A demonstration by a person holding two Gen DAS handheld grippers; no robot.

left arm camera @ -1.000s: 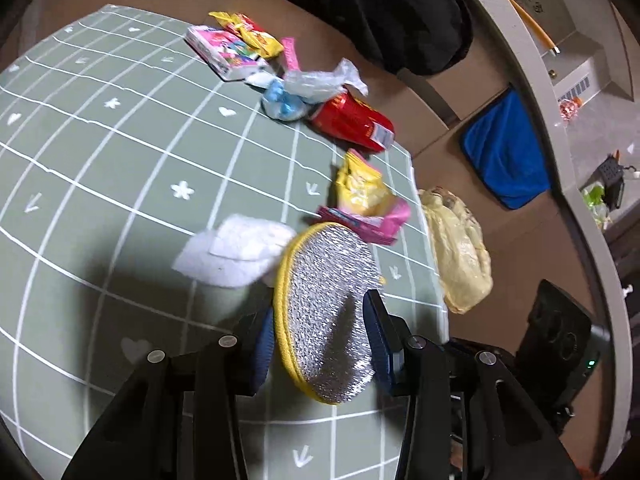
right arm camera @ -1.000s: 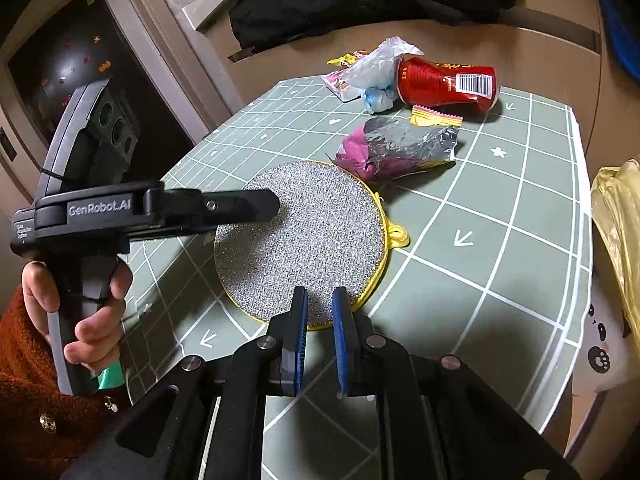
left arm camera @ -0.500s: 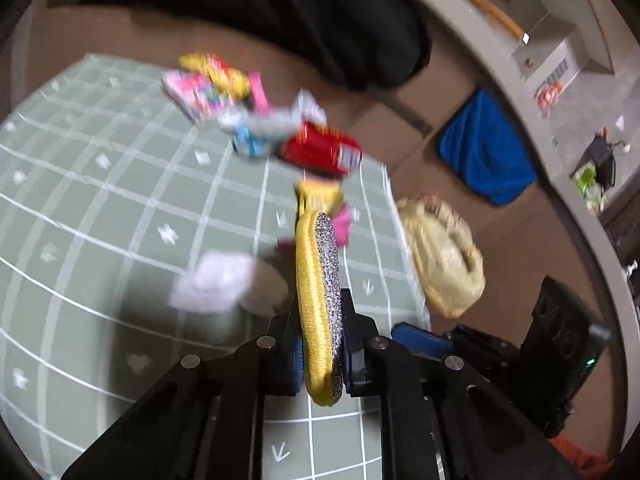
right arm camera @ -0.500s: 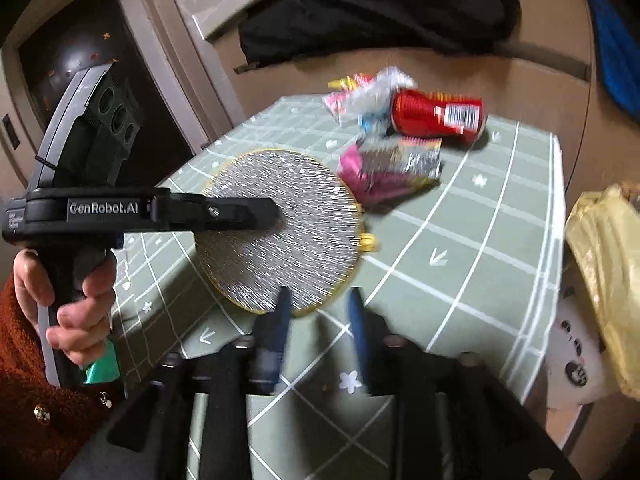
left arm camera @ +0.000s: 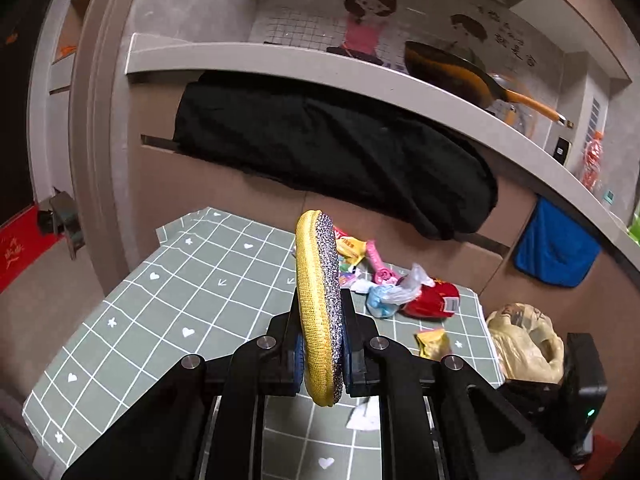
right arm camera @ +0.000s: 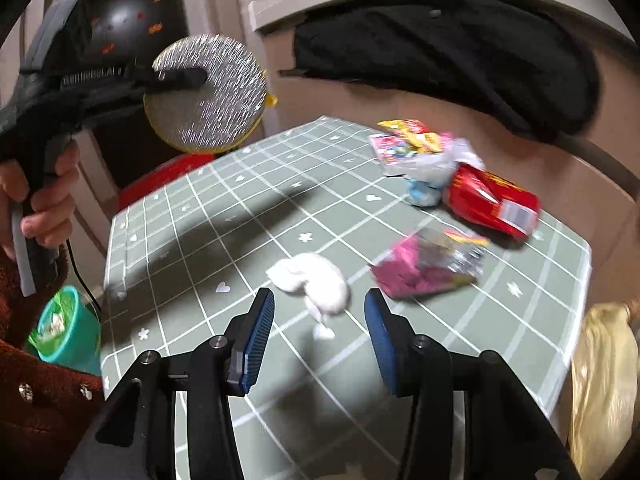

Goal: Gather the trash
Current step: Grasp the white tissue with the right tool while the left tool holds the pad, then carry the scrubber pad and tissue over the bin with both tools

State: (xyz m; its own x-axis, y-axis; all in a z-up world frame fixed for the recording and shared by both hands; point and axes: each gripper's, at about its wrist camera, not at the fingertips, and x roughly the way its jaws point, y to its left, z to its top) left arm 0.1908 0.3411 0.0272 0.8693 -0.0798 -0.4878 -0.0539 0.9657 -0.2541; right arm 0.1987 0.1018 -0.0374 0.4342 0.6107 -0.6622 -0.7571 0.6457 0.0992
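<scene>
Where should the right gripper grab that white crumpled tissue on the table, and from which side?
Pinch the white tissue across its bulky rounded middle, not the thin tail. Come from above and the near side, where the open right gripper already brackets it; the pink wrapper lies apart.

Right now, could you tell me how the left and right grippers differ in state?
The left gripper is shut on the round scrubbing pad, lifted above the table; the right gripper is open and empty. The left is raised high, whereas the right sits low over the white tissue. Both have blue finger pads.
</scene>
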